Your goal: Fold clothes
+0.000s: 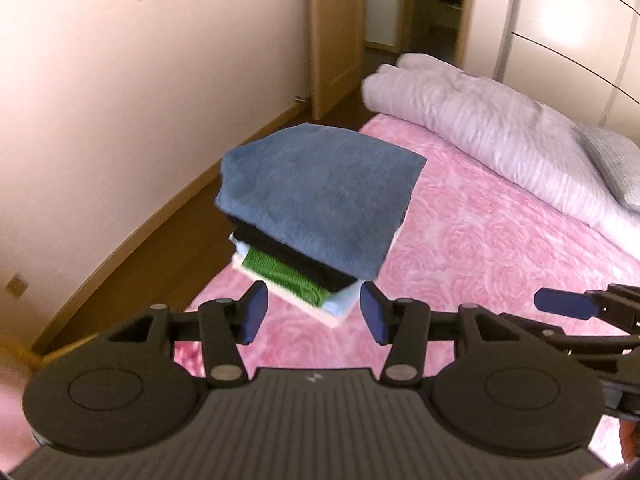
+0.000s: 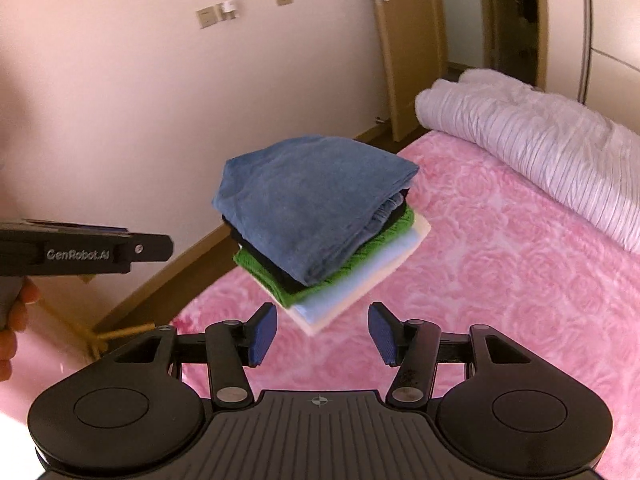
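A stack of folded clothes [image 1: 316,216] [image 2: 316,216] lies near the corner of the pink bed. A blue garment [image 1: 320,192] [image 2: 308,200] is on top, with black, green [image 2: 360,256], pale blue and cream pieces under it. My left gripper [image 1: 314,314] stands open a little short of the stack, nothing between its blue pads. My right gripper [image 2: 322,332] is open too, just in front of the stack and clear of it. Each view catches the other gripper at its edge: the right one's fingers [image 1: 568,304], the left one's body [image 2: 84,254].
A pink rose-patterned bedspread [image 1: 480,272] [image 2: 500,248] covers the bed. A rolled pale duvet [image 1: 480,128] [image 2: 532,140] and a grey pillow [image 1: 616,164] lie at the far side. Wooden floor [image 1: 160,236], a wall and a door [image 1: 336,40] are to the left.
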`<state>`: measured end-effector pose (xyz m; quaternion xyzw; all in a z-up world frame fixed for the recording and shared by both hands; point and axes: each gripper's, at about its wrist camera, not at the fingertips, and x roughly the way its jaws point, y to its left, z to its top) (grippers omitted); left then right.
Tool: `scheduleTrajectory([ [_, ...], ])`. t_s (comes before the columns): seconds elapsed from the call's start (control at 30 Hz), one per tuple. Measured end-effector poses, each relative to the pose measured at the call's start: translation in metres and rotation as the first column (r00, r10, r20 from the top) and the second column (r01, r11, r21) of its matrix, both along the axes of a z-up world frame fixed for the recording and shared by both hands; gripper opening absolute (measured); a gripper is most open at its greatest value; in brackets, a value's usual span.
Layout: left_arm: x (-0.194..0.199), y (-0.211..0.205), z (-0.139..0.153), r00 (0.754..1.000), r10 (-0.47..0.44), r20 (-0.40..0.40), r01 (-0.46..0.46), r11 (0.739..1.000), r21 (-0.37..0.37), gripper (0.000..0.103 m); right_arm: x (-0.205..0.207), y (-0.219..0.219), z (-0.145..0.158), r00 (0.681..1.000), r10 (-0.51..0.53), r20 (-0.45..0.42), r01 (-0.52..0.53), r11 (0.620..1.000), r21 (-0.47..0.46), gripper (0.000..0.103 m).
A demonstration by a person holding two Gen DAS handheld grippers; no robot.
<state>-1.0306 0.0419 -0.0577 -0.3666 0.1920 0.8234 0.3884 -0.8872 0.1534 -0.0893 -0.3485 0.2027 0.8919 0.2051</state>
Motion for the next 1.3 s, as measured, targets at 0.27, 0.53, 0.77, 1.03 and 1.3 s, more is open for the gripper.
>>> scheduleTrajectory([
  [0.27,0.068,-0.024,0.017,0.989,0.133,-0.058,-0.132,0.991,0.013,0.059,0.052,0.001,0.007,0.995,0.104,0.010,-0.104,0.995,0.005,0.055],
  [0.53,0.088,-0.039,0.038,0.985,0.149,-0.091,-0.145,0.988,0.049,0.059,0.073,-0.009,0.018,0.995,0.104,0.002,-0.104,0.995,0.012,0.055],
  [0.77,0.081,-0.052,0.037,0.993,0.113,-0.028,-0.110,0.990,0.088,0.059,0.073,-0.020,0.026,0.999,0.026,0.031,-0.028,0.999,0.047,0.055],
  [1.03,0.086,-0.073,0.016,0.990,0.120,-0.077,-0.115,0.991,0.074,0.063,0.079,-0.026,0.020,0.994,-0.107,0.008,0.107,0.994,-0.026,0.055],
  [1.3,0.100,-0.069,0.018,0.988,0.129,-0.082,-0.126,0.991,0.043,0.063,0.079,-0.027,0.027,0.997,-0.065,0.044,0.066,0.998,-0.022,0.055],
])
